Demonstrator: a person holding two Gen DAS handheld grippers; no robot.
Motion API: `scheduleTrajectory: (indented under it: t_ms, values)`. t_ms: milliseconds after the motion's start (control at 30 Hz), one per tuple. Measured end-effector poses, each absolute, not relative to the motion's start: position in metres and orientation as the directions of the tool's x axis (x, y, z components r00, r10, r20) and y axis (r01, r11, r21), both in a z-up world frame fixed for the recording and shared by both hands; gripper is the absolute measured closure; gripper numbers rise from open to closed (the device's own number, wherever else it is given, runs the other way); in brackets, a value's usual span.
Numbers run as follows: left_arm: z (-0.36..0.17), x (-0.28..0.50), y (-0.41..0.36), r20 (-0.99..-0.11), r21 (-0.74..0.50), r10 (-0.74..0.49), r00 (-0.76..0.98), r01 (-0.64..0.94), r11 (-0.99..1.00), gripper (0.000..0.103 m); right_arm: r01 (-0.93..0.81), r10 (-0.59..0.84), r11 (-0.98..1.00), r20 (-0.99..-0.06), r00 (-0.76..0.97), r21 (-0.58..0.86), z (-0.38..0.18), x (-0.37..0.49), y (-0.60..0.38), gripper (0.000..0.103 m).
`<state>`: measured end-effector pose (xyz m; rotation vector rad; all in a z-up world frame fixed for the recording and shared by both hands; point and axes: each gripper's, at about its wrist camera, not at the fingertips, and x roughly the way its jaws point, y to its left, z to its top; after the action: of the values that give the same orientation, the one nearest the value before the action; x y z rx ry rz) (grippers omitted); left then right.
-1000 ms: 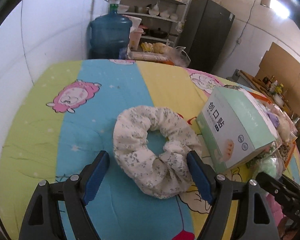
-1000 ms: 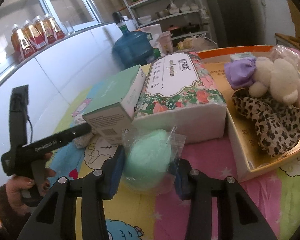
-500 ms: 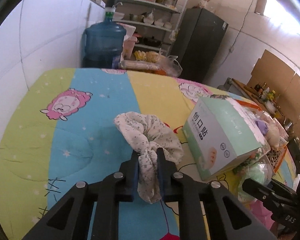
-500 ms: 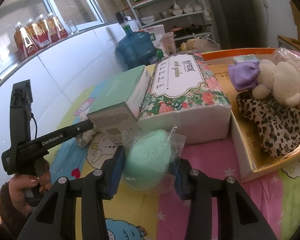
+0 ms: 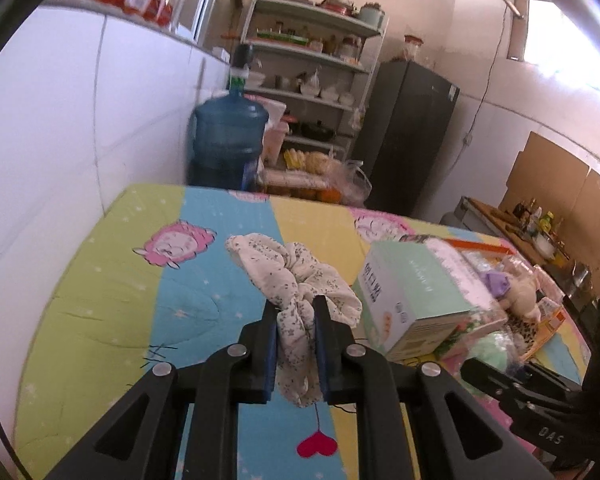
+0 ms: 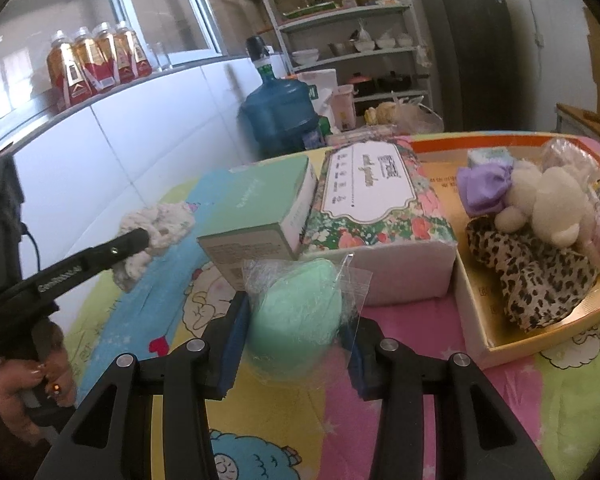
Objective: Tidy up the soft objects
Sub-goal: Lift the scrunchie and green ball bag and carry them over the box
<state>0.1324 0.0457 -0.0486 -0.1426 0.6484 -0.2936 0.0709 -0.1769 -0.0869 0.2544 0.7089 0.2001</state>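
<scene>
Two grips, left fingers [image 5: 275, 340] clamped on scrunchie [image 5: 296, 280], right fingers [image 6: 233, 344] pinching green pouch [image 6: 296, 316]

The scrunchie [image 5: 296, 280] is soft, crinkled printed cloth. The bedsheet [image 5: 112, 304] under it is matt quilted cloth with cartoon print. The green box [image 6: 260, 208] beside the scrunchie is smooth, matt card. The green sponge [image 6: 296, 312] sits in glossy, crinkly clear plastic. The tissue pack [image 6: 376, 208] behind the sponge has shiny plastic wrap. The plush toy [image 6: 552, 208] looks fleecy.
</scene>
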Motion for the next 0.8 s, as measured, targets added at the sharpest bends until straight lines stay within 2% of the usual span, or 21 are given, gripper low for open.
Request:
scheduleTrajectory:
  t_ms: [800]
  values:
    - [-0.013, 0.057, 0.016, -0.477, -0.233, -0.380, 0.792, 0.303, 0.924, 0.087, -0.122, 0.240, 0.962, -0.539, 0.807, 0.246, -0.047, 0.012, -0.176, 0.058]
